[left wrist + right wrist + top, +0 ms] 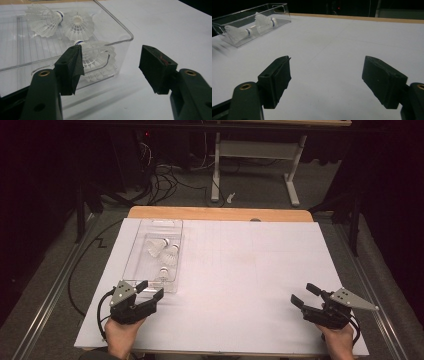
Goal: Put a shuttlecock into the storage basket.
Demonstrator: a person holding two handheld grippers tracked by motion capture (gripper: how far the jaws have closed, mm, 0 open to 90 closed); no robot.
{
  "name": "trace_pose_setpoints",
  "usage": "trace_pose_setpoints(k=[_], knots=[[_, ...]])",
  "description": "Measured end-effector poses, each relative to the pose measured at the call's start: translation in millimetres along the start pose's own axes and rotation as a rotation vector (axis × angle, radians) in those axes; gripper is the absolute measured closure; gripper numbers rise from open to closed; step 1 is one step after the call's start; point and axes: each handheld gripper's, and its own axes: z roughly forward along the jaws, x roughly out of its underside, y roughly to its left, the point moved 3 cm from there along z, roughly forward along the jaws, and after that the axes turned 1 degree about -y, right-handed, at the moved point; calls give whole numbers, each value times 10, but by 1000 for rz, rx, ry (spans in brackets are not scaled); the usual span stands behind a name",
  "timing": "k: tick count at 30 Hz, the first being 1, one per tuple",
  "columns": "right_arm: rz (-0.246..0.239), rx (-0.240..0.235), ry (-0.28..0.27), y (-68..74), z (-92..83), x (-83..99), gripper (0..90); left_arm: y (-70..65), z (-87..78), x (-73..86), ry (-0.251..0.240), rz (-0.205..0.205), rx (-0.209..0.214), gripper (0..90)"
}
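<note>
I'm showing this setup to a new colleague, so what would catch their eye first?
Probably the clear plastic tray on the table's left side, holding three white shuttlecocks. Next, the left gripper, jaws open just short of the tray's near end, and the right gripper, open over bare white tabletop.

A lab-like recording room, dimly lit. A white-covered worktable [240,270] stands on grey carpet between floor rails [50,295]. Loose cables [165,182] and a metal desk frame [255,155] lie well beyond the fingers.

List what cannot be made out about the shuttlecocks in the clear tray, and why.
- Nearest shuttlecock: left gripper view, partly behind a black jaw and the tray wall.
- Third shuttlecock: high view, too small and pale to tell its lie.
- Right gripper view: tray cut by the left edge.
</note>
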Motion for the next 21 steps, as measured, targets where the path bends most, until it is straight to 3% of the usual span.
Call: trace_pose_setpoints(k=[10, 21], knots=[[-1, 1, 0, -1, 0, 0, 234, -12, 15, 32, 7, 5, 4, 345], [-3, 1, 2, 2, -2, 0, 234, 1, 42, 63, 15, -26, 34, 336]])
